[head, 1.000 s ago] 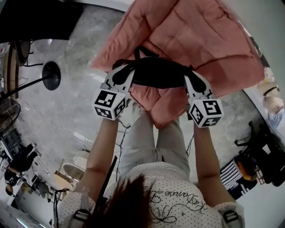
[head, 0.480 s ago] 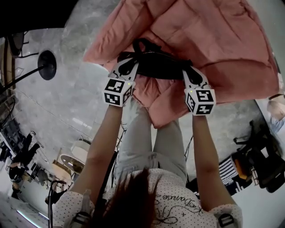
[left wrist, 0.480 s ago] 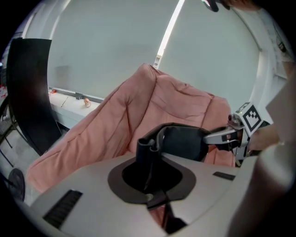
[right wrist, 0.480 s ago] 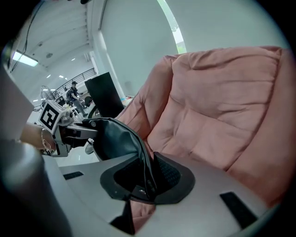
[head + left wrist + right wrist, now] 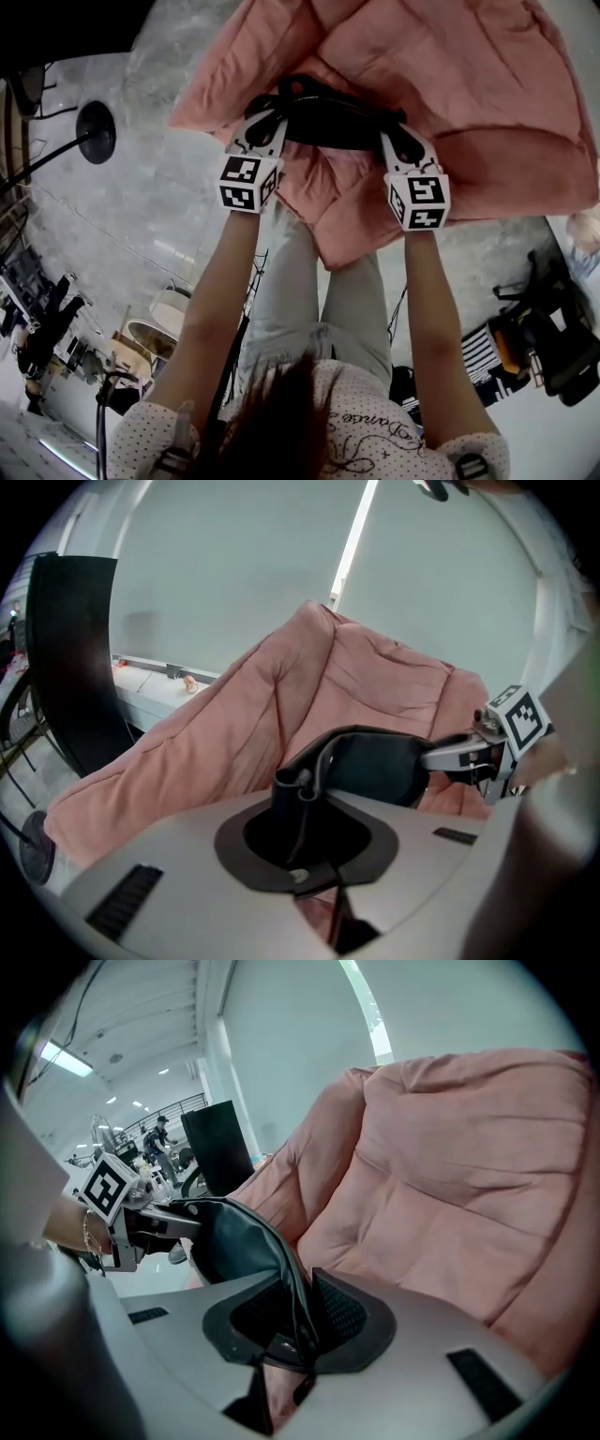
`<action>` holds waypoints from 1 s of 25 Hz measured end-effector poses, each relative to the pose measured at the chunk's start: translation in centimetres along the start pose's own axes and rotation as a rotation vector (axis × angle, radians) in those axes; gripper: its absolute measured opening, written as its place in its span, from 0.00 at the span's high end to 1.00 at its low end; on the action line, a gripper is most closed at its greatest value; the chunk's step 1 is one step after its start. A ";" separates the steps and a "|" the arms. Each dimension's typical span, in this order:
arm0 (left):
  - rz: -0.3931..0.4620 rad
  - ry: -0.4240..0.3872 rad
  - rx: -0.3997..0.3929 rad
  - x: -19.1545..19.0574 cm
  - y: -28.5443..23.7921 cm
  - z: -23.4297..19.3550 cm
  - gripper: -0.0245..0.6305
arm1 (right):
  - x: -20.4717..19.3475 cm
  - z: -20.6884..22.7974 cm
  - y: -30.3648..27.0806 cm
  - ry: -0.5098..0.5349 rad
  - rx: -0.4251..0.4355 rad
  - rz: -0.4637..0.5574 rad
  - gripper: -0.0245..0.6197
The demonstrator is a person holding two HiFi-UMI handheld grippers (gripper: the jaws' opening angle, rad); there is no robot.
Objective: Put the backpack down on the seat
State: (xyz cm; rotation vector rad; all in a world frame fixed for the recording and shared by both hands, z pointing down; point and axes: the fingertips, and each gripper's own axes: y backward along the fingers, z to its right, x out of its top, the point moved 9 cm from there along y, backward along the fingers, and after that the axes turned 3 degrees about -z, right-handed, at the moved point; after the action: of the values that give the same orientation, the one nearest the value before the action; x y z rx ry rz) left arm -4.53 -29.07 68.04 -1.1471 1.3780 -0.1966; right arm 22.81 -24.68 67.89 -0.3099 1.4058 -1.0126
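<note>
The black backpack [image 5: 328, 120] lies stretched between the two grippers, right over the pink padded seat [image 5: 459, 75] and, as far as the head view shows, touching or just above its cushion. The left gripper [image 5: 300, 810] has a strap of the bag between its jaws, and those jaws are opening, though the strap has not slipped free yet. The right gripper [image 5: 295, 1321] is clamped on the bag's folded edge. The carrying seems done and the bag looks to be at its place. What remains is to let go on both sides and draw the grippers clear.
</note>
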 end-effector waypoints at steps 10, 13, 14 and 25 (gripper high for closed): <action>-0.065 0.147 -0.033 -4.9 -2.2 -1.8 0.88 | -3.5 -0.7 -3.6 0.070 0.016 -0.105 0.80; -0.099 0.122 0.012 -4.8 -2.0 -1.7 0.81 | -3.5 -0.6 -3.0 0.033 0.008 -0.111 0.76; -0.110 0.107 0.046 -4.8 -1.8 -1.9 0.76 | -3.3 -0.5 -2.8 0.007 0.011 -0.111 0.72; -0.051 0.043 0.116 -4.5 3.6 -3.1 0.55 | -0.4 -2.5 0.9 -0.003 0.068 -0.059 0.51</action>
State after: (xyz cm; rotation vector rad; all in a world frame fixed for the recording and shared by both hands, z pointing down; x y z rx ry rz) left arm -10.04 -25.77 69.07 -1.0876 1.3577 -0.3349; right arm 21.00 -22.93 67.03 -0.3046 1.3628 -1.1055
